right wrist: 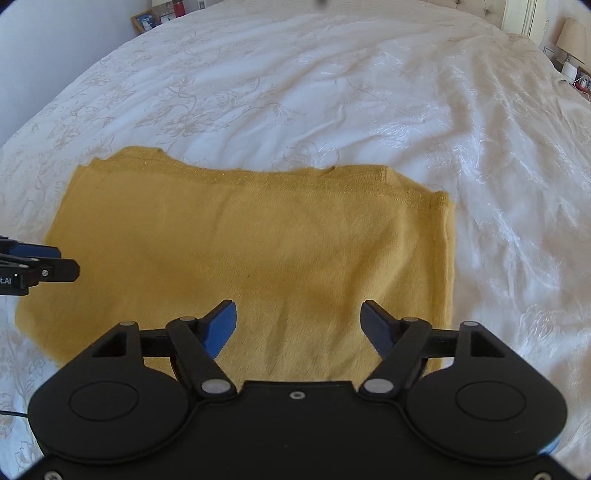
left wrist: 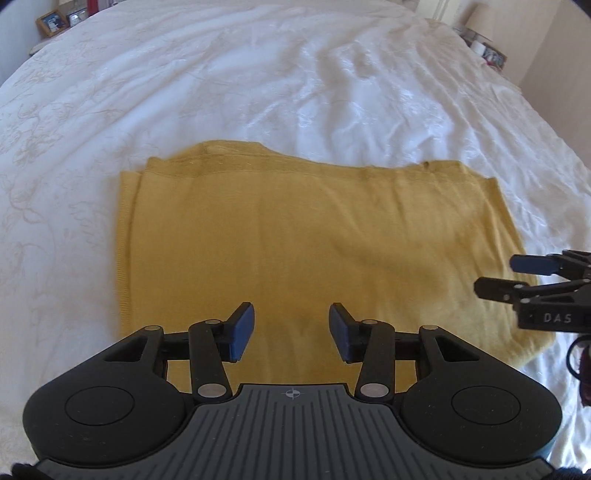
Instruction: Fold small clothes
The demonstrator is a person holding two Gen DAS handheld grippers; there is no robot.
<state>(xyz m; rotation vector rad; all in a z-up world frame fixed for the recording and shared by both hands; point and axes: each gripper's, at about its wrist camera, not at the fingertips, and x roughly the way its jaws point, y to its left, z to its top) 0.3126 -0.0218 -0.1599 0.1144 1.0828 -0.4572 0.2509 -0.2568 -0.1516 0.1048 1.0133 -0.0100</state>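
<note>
Yellow garment lies flat beneath both unclenched, empty hand-held grippers, left and right.

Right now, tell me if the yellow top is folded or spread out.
Folded. The yellow top lies flat on the white bedspread as a neat rectangle, with doubled layers showing along its left edge.

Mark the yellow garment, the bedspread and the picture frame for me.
yellow garment (left wrist: 295,236): left wrist view, middle of its flat top layer.
bedspread (left wrist: 258,74): left wrist view, bare wrinkled white area.
picture frame (right wrist: 146,19): right wrist view, its front.
</note>
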